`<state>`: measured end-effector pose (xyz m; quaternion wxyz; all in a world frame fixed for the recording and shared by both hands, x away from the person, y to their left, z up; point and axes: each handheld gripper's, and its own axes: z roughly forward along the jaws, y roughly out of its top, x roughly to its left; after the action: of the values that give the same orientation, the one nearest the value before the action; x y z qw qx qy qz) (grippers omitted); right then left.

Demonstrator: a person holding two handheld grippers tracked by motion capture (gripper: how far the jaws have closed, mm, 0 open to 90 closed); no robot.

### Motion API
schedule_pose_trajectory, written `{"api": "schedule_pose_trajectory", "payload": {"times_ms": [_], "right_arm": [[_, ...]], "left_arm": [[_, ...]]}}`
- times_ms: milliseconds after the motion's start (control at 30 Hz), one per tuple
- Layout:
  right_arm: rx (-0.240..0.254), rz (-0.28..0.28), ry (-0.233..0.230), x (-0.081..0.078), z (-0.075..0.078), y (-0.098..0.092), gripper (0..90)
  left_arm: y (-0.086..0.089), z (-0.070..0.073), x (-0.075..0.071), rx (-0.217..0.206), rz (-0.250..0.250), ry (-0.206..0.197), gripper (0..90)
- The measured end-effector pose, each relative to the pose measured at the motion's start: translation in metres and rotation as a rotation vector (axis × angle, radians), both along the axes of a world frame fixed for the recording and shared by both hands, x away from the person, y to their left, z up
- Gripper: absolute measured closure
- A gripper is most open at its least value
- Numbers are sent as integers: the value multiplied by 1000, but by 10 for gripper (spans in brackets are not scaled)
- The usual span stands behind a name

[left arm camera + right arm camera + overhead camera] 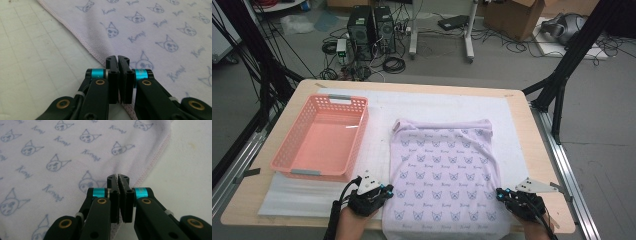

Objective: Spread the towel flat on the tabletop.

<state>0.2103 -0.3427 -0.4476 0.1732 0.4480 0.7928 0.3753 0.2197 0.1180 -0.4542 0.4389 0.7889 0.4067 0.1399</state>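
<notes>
A pale lilac cloth printed with small cat faces lies flat on the white mat, and its near end hangs over the table's front edge. My left gripper is at the cloth's left hem near the front. In the left gripper view its jaws are pressed together on the stitched hem of the cloth. My right gripper is at the right hem opposite. Its jaws are closed on that edge, and the cloth puckers toward them.
A pink plastic basket stands empty on the left of the white mat, close to my left hand. The wooden table ends just right of the cloth. Cables, computers and boxes lie on the floor beyond.
</notes>
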Motion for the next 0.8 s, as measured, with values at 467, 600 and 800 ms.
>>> {"api": "schedule_pose_trajectory", "payload": {"times_ms": [467,600,800], "right_arm": [[10,83,36,-39,9,-10,884],[53,58,19,-44,9,-16,705],[68,-43,-46,-26,13,-16,609]], "left_arm": [[19,3,-37,-57,-31,18,870],[21,1,-30,-93,21,13,614],[23,3,-4,-133,73,32,479]]}}
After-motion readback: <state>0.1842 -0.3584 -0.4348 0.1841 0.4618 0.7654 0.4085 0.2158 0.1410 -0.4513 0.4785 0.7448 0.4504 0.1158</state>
